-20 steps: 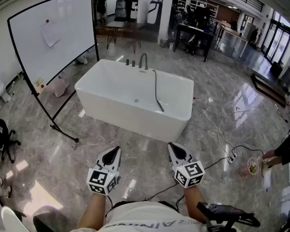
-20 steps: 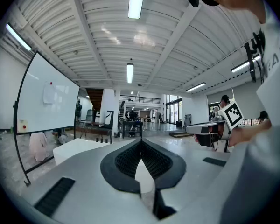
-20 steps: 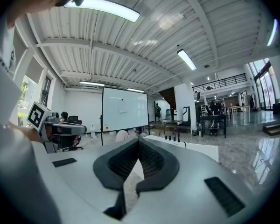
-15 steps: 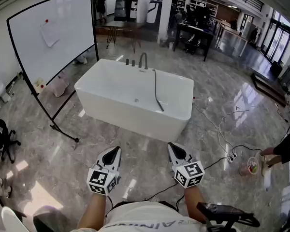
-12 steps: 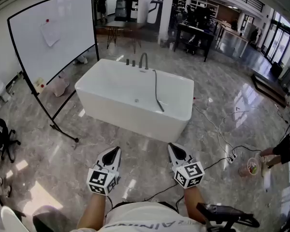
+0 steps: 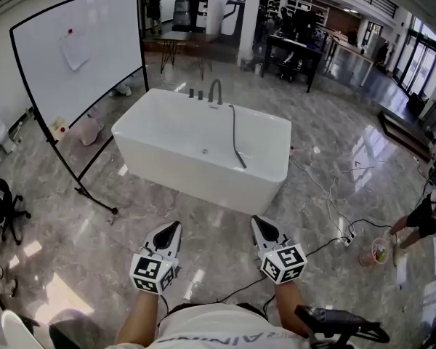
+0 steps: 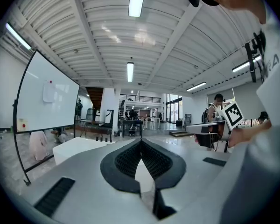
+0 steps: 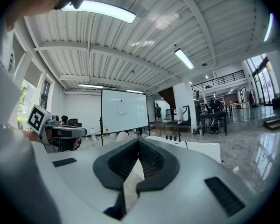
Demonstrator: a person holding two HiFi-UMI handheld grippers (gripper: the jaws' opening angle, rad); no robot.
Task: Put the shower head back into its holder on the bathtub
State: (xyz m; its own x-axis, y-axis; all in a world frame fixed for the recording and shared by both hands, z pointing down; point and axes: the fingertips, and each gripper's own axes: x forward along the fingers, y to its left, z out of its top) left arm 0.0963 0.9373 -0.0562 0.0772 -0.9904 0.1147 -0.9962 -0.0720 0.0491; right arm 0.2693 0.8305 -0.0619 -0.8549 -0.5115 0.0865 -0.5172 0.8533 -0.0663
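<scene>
A white freestanding bathtub (image 6: 167, 158) stands on the marble floor ahead of me. A dark shower head with its hose (image 6: 237, 144) lies draped over the tub's far rim and hangs into the basin. Dark taps and a curved spout (image 6: 215, 91) stand on the far rim. My left gripper (image 6: 175, 226) and right gripper (image 6: 256, 221) are held low, close to my body and well short of the tub, both shut with nothing between the jaws. The tub (image 7: 79, 148) shows small in the left gripper view and also in the right gripper view as the bathtub (image 8: 196, 149).
A large whiteboard on a black stand (image 6: 80, 49) stands left of the tub, its foot (image 6: 94, 195) reaching toward me. Cables (image 6: 327, 202) trail over the floor at the right. A person (image 6: 429, 217) stands at the right edge. Desks and furniture fill the background.
</scene>
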